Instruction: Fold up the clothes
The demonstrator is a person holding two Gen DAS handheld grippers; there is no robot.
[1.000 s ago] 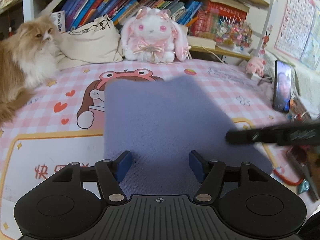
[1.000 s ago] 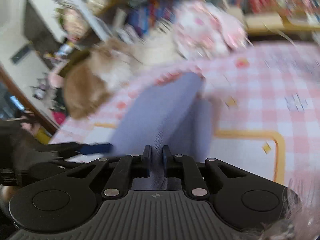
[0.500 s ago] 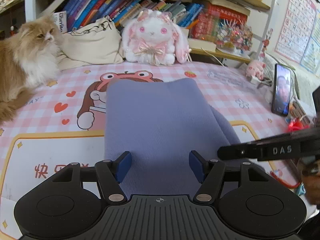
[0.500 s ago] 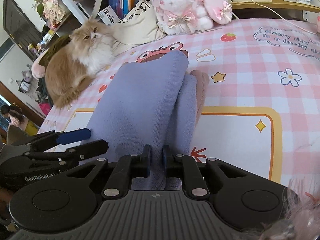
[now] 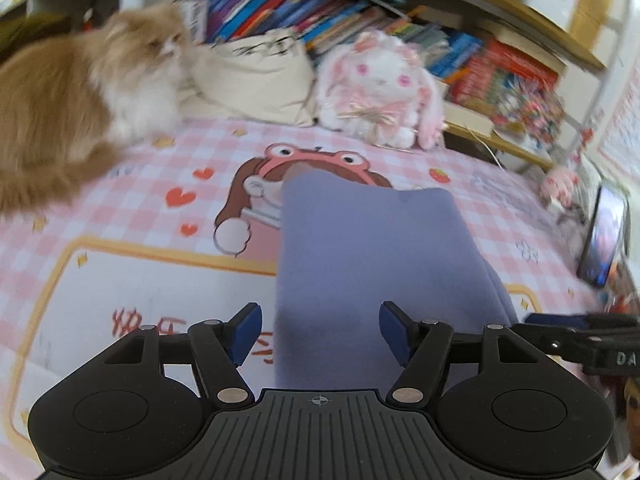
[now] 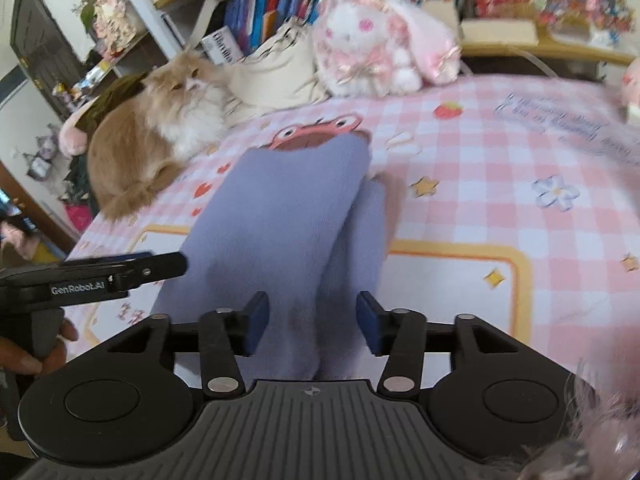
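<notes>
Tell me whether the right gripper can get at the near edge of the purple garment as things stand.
Probably yes. The right gripper is open, its jaws standing either side of the purple garment, whose folded near edge lies right between them. Nothing covers it; the left gripper sits off to the side, and the cat is further back.

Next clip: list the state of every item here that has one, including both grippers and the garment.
left gripper: jaws open, holding nothing
right gripper: jaws open, holding nothing
purple garment: folded, lying flat on the checked mat, ungripped
checked mat: spread flat under the garment
phone: propped upright, screen lit
cat: lying on the mat edge, clear of the garment
plush rabbit: sitting upright against the bookshelf
</notes>
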